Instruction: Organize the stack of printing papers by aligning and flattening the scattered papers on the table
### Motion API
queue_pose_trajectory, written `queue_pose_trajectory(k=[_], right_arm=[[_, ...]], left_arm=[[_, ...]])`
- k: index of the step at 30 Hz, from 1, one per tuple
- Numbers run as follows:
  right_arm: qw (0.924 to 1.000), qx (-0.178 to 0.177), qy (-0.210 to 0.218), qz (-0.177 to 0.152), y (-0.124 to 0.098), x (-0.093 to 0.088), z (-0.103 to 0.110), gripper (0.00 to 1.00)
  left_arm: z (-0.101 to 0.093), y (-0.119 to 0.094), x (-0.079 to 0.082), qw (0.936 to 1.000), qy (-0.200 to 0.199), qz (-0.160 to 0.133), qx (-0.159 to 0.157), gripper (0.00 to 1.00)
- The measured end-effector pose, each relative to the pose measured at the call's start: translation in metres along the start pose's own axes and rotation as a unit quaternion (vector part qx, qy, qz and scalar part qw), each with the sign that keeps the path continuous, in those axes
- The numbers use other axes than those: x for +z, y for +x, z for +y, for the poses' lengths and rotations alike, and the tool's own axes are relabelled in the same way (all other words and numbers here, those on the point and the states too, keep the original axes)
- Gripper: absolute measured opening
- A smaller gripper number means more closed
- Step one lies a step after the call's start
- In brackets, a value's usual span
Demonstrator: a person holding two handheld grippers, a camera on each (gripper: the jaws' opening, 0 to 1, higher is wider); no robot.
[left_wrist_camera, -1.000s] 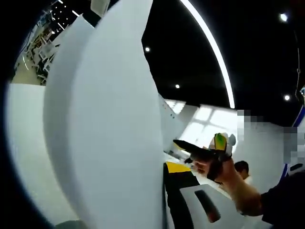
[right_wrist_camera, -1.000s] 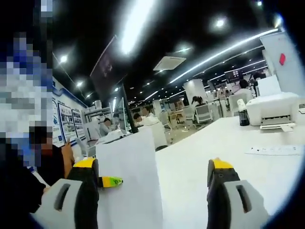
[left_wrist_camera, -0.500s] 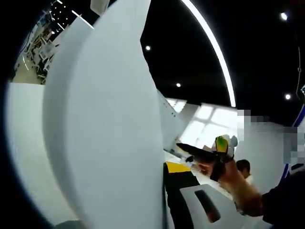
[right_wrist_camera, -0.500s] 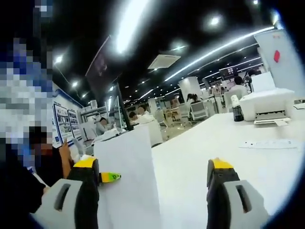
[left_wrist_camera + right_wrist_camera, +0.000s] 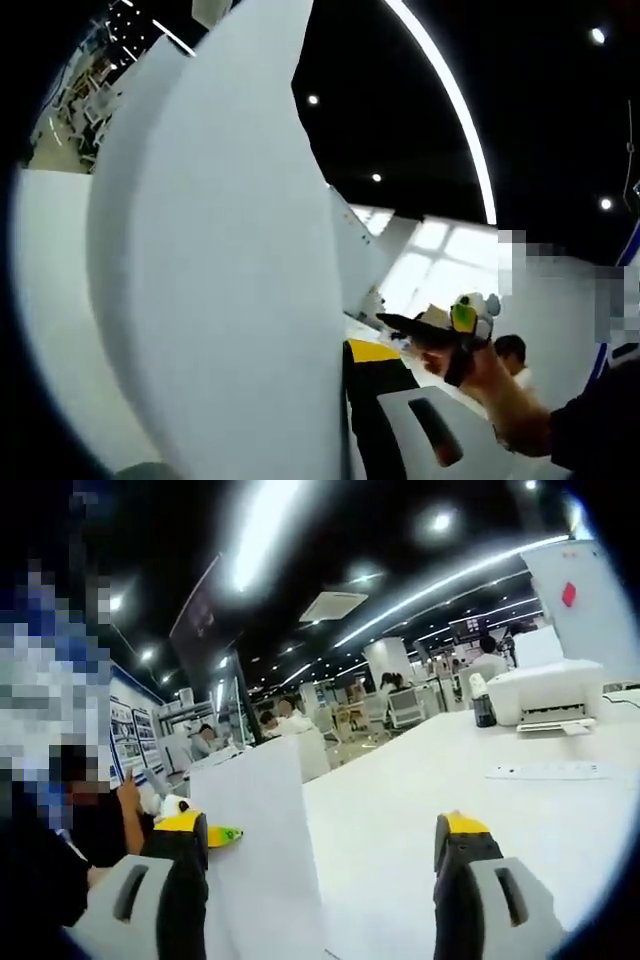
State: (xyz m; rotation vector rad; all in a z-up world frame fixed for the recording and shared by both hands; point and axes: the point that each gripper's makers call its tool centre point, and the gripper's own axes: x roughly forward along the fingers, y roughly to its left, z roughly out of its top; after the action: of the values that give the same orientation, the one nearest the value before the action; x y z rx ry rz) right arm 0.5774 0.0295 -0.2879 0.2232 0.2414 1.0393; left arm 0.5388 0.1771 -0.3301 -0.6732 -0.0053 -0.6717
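Observation:
An upright stack of white printing paper looms close in the left gripper view, standing on edge. My left gripper is shut on its lower edge; the black, yellow-tipped right jaw presses against the sheets and the left jaw is hidden behind them. In the right gripper view the same stack stands on the white table, with the left gripper's green-yellow tip at its left edge. My right gripper is open, its jaws either side of the stack's right edge without touching it. It also appears, held in a hand, as the right gripper.
A white printer, a dark bottle and a white power strip sit on the far right of the table. Seated people and desks fill the background. The person's hand and sleeve are at lower right.
The paper stack stays upright in the left gripper. In the left gripper view the right gripper has drifted slightly right and down. The right gripper view has shifted a little with the hand.

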Motion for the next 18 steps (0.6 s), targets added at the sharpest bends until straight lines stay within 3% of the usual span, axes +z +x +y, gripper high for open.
queue_pose_trajectory(k=[18], right_arm=[[0.9993,-0.031,-0.019,0.003,-0.025,-0.010,-0.011,0.90]], left_arm=[[0.003,0.002,-0.004,0.9999,0.003,0.009,0.003,0.06]])
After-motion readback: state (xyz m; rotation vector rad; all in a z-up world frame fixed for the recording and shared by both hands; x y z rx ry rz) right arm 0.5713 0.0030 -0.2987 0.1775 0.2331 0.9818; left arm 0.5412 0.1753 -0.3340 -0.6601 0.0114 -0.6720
